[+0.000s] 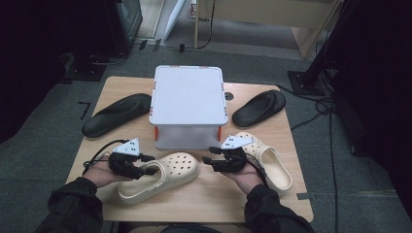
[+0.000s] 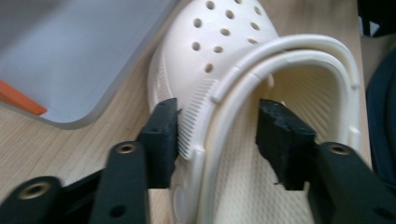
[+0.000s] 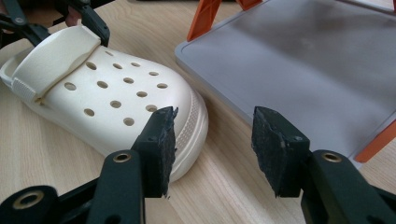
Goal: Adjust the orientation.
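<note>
Nearest, at the front edge of the table, saw a forearm in a dark sleeve on each side, each hand gripping a tool. Found the left gripper set astride the side wall of a cream clog, which lay on its sole on the wood, toe pointing toward the middle of the table. Stood partly open: one jaw touching the ribbed outer side of the clog, the other down inside the opening and clear of the wall, so not yet clamped on it. Noted the clog's strap arching over the opening just beyond the jaws. Held the right gripper wide with nothing between its jaws, low over the bare wood, one jaw just beside the clog's perforated toe. Lay a second cream clog under and beside the right hand, nearer the right edge. Rose a grey stand on orange legs just behind both clogs, at the table's centre. Rested a black slipper to the left of the stand and another black slipper to its right, both toward the far edge.
</note>
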A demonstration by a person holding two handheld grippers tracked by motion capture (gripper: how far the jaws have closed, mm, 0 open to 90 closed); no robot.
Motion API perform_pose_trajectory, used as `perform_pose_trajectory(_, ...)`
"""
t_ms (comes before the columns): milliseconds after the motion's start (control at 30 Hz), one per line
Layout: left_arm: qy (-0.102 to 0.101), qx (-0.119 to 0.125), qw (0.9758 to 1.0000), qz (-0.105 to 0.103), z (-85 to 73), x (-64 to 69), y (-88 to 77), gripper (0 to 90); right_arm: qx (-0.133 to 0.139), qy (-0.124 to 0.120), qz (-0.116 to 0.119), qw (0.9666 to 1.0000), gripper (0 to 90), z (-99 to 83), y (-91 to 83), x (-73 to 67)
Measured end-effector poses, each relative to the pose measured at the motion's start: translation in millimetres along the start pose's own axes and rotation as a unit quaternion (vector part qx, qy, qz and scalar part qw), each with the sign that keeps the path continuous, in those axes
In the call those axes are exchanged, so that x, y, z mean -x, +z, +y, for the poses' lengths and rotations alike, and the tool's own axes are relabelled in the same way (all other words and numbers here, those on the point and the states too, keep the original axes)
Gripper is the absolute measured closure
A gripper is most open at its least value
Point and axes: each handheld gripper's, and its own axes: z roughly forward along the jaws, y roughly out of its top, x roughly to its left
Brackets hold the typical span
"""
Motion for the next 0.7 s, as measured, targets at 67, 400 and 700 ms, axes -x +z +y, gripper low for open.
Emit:
perform_pose_trajectory(67,-0.01,-0.001,0.9999,0.009,1.0,-3.2,0.2,62.7,0.0,0.001,0.0,1.0,49.8,-0.1,0.1,0.0)
perform_pose_trajectory(400,0.002,0.031,0.9988,0.037,10.5,1.5,-10.1,75.2,0.002,0.005,-0.001,1.0,49.6,0.5,-0.5,2.2)
perform_pose_trajectory(700,0.002,0.077,0.9948,0.066,15.1,2.9,-26.6,76.3,-0.001,0.005,0.0,1.0,49.6,0.4,-0.3,2.6)
